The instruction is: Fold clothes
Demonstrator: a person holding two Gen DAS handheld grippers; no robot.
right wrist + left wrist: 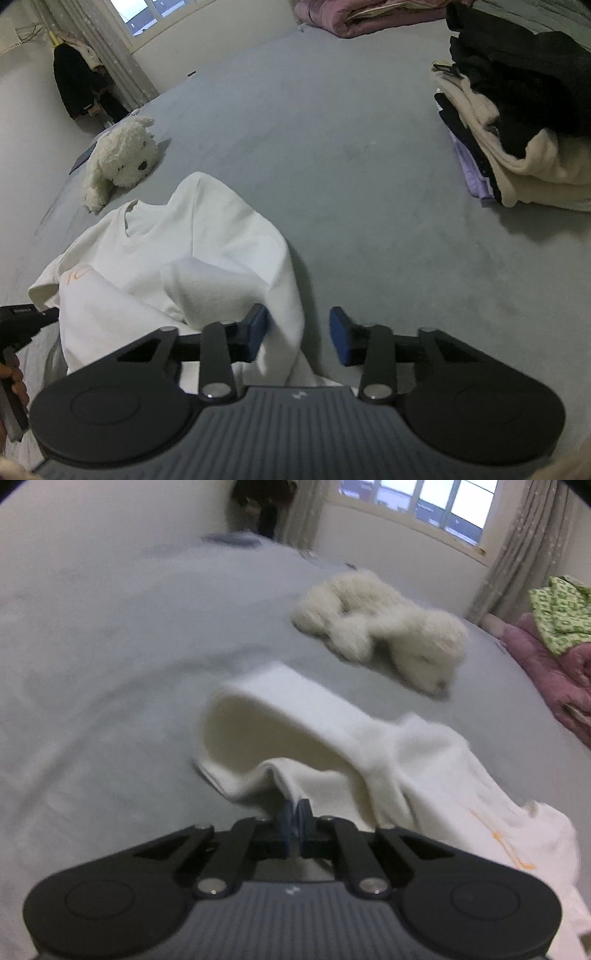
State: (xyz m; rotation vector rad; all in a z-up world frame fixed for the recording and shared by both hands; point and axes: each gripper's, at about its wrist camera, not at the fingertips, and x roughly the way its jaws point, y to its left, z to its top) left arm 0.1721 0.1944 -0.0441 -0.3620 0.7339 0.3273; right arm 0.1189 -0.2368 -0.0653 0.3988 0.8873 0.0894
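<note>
Bed (369, 155), grey sheet, carries everything. Landmark: the plush dog (122, 158).

Stack of folded clothes (517, 147) sits well apart from the dog, across the open sheet on the far right in the right wrist view. Pink quilt (351, 14) lies at the bed's far edge beyond the dog, with a green patterned cloth (561, 613) on it.

White sweatshirt (177, 258) lies crumpled on the near side of the dog, close but not touching; neckline faces the dog, orange print shows on the chest. Not flat: body bunched, one sleeve (280, 716) lifted in an arch.

Handling, my read: soft thick knit, light, limp, no stiffness. It sags from any single pinch and drags on the sheet rather than slides. Not fragile. Best holds are hems, cuffs, shoulder seams: doubled fabric, less slip. Two spread holds are needed to pull it flat.

Left tongs (294, 819): closed, pinching a fold of the sweatshirt near the sleeve's base, cloth rising from the pads. Exactly which edge, I can't tell.

Right tongs (299, 334): open, holding nothing. Left pad (258, 328) sits against the garment's right edge, the other over bare sheet. The sweatshirt lies ahead and left of them, towards the dog.
</note>
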